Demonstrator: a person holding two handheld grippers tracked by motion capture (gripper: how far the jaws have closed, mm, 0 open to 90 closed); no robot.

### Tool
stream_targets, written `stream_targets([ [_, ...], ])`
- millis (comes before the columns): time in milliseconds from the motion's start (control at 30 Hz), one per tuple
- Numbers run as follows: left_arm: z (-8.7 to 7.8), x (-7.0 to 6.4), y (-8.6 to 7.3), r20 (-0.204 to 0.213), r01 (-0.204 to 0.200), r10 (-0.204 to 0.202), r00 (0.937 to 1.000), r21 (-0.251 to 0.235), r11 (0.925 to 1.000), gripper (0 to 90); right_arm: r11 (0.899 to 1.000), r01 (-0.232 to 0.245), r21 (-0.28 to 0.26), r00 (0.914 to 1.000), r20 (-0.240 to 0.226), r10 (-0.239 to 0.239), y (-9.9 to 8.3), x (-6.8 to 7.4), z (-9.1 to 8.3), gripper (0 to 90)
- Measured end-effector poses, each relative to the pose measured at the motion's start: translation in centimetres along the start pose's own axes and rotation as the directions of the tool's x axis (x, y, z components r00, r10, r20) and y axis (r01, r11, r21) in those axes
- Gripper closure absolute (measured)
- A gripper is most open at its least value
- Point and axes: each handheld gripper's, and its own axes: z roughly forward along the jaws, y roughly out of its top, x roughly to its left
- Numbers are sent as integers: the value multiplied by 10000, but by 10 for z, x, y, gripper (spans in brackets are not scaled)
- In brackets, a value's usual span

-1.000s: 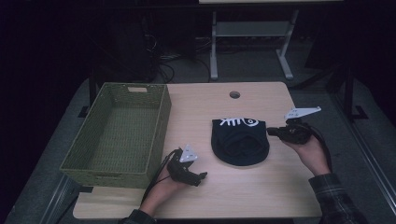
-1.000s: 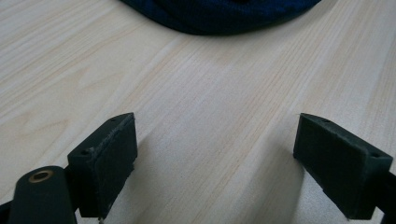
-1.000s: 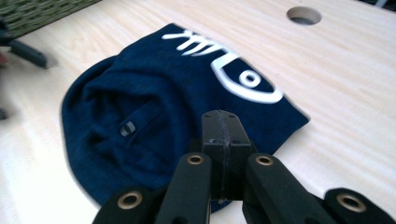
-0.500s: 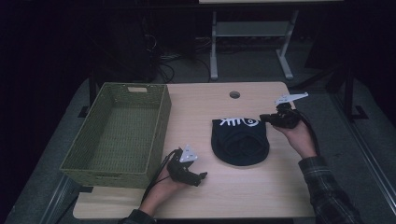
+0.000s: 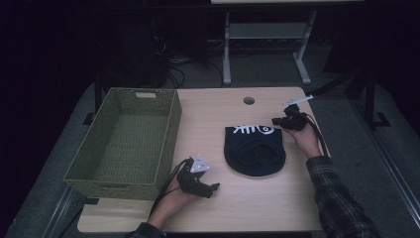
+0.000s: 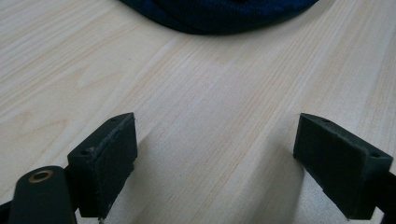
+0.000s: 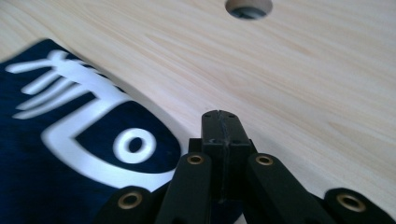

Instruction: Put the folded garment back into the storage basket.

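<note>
Right gripper [image 7: 219, 116]: jaws pressed together, pad faces flush, nothing between them. Tip sits just over bare wood at the top right corner of the dark navy garment [image 7: 70, 154], beside it; contact with the cloth can't be confirmed. The garment is soft knit, with a white fish-skeleton print showing a ring-shaped eye and rib lines.

Left gripper [image 6: 215, 158]: jaws wide apart, holding nothing. Pads are black, blocky, with matte rubbery faces, low over the pale wood-grain table [image 6: 224, 93]. The garment's rounded hem lies ahead of it, well apart.

High view: the garment [image 5: 254, 151] lies in a folded, rounded heap right of table centre. The right hand [image 5: 303, 139] comes in from the near right, plaid sleeve, with its gripper pointing left at the garment's far corner. The left hand [image 5: 181, 196] rests near the front edge, gripper aimed right, just beside the woven green basket [image 5: 94, 171], which is rectangular. A round cable hole [image 5: 249, 100] sits near the far edge.
</note>
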Motion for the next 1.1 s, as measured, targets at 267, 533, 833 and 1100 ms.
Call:
stream_targets([
  [267, 0, 0, 0, 6, 46, -46, 10000, -34, 10000, 126, 9983, -111, 569, 9999, -47, 113, -12, -7, 8, 900],
  [533, 0, 0, 0, -4, 7, -7, 10000, 0, 10000, 126, 9971, 207, 731, 9996, -187, -194, -21, -5, -2, 900],
  [833, 0, 0, 0, -2, 11, -11, 10000, 1, 10000, 126, 9949, 589, 814, 9977, -397, -558, -30, 5, -17, 900],
  [1100, 0, 0, 0, -3, 17, -17, 10000, 1, 10000, 126, 9924, 1002, 716, 9940, -505, -967, -40, 16, -29, 900],
])
